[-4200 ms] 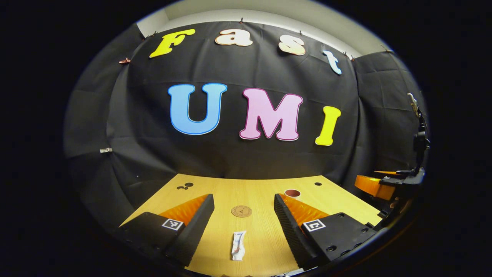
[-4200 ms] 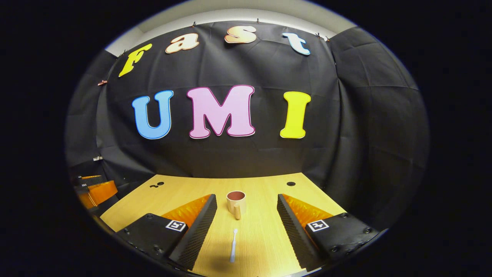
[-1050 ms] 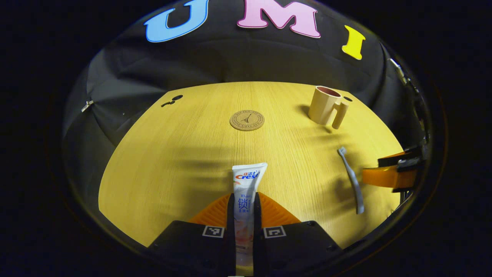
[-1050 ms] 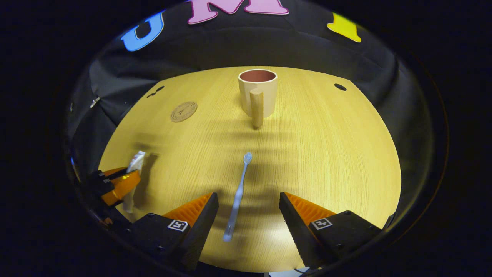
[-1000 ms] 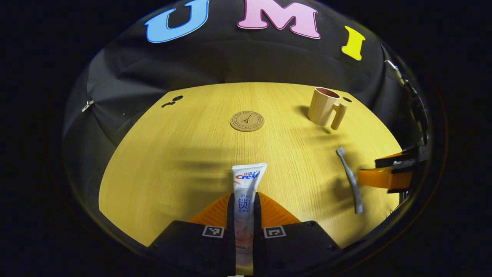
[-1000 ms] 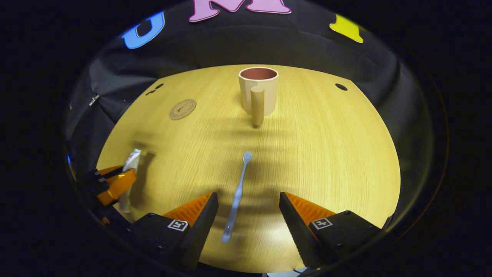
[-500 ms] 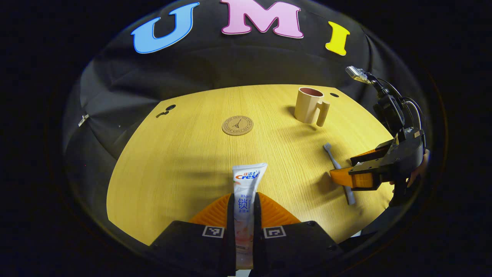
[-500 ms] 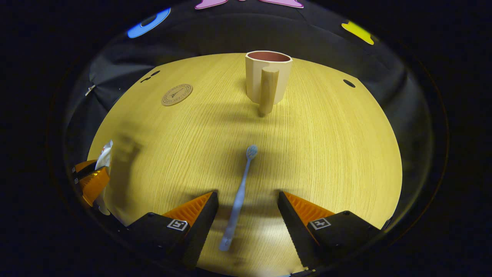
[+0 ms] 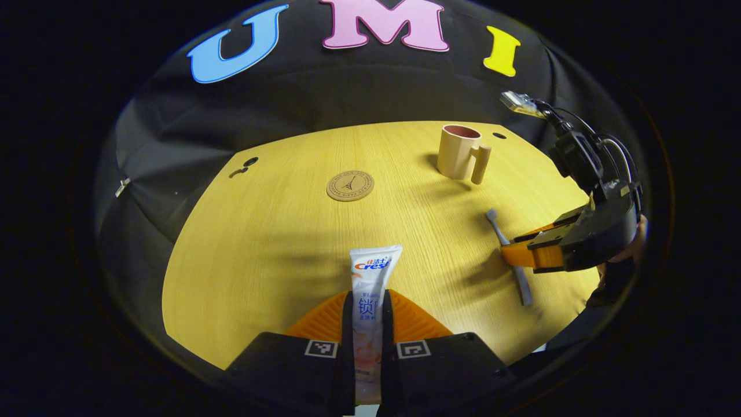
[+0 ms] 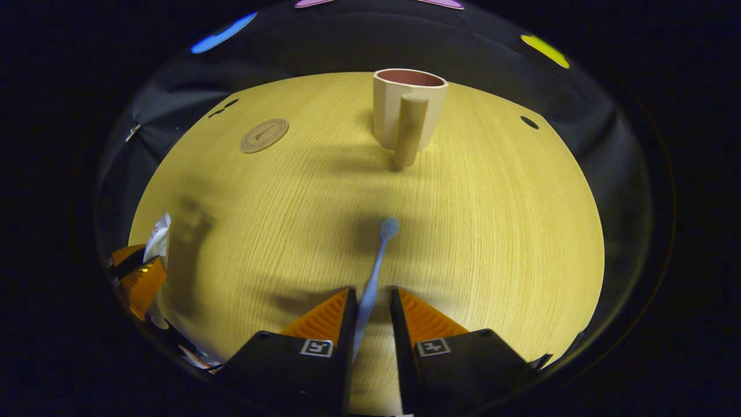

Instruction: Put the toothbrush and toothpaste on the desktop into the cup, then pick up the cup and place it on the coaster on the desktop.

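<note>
we see the soft toothpaste (image 9: 369, 301) tube pinched in our left gripper (image 9: 367, 324) above the near edge of the wood-grain table (image 9: 278, 231). our right gripper (image 10: 370, 315) stands narrow around the thin toothbrush (image 10: 376, 272); contact unclear. the faceted cup (image 10: 408, 110) stands near the far edge, the round cork coaster (image 10: 264, 135) to its left.

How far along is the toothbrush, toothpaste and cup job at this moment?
Nothing is finished: the cup stands empty, apart from the coaster. In hand: the left gripper clamps the toothpaste; the right gripper has nearly shut around the toothbrush. Left: both into the cup, cup onto coaster.
</note>
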`<act>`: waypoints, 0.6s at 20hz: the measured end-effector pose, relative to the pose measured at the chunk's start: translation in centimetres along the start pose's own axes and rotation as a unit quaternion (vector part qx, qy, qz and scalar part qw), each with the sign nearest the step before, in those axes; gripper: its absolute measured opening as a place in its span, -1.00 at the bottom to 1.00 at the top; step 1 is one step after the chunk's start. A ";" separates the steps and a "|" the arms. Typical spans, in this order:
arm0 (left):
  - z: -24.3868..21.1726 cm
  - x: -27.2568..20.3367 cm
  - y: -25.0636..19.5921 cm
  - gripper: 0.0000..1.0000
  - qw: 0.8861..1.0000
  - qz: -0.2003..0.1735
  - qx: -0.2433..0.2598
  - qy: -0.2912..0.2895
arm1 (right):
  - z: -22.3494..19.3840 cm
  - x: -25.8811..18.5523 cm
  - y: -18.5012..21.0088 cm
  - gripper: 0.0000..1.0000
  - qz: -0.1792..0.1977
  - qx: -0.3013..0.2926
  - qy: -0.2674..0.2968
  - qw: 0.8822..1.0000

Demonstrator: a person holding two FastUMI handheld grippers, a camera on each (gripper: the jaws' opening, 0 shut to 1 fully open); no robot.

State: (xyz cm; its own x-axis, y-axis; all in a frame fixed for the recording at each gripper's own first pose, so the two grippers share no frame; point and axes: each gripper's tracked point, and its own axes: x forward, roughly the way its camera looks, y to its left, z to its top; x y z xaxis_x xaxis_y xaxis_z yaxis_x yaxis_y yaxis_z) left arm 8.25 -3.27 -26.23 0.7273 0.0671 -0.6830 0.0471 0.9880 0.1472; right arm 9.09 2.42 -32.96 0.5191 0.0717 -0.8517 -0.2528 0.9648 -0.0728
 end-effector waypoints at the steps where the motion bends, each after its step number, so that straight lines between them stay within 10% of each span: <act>1: 0.1 -0.1 -0.1 -0.54 1.000 0.000 -0.001 0.001 | -0.1 0.0 0.2 -0.39 -0.001 -0.002 0.000 1.000; 5: 0.0 -0.2 -0.5 -0.54 1.000 0.005 -0.008 0.000 | -0.1 -0.2 1.0 -0.80 0.020 -0.012 -0.001 1.000; 12: 1.7 -0.1 -1.6 -0.54 0.999 0.030 -0.016 -0.018 | -0.9 -0.9 0.4 -0.84 0.084 -0.029 0.019 0.996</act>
State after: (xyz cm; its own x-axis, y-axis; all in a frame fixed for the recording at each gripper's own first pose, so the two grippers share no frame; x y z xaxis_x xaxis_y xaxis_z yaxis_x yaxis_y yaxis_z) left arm 9.25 -5.09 -25.17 0.7520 0.1219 -0.6478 -0.0192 0.9864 0.1634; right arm 7.77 2.47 -32.69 0.4355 0.2196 -0.8730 -0.3800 0.9240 0.0429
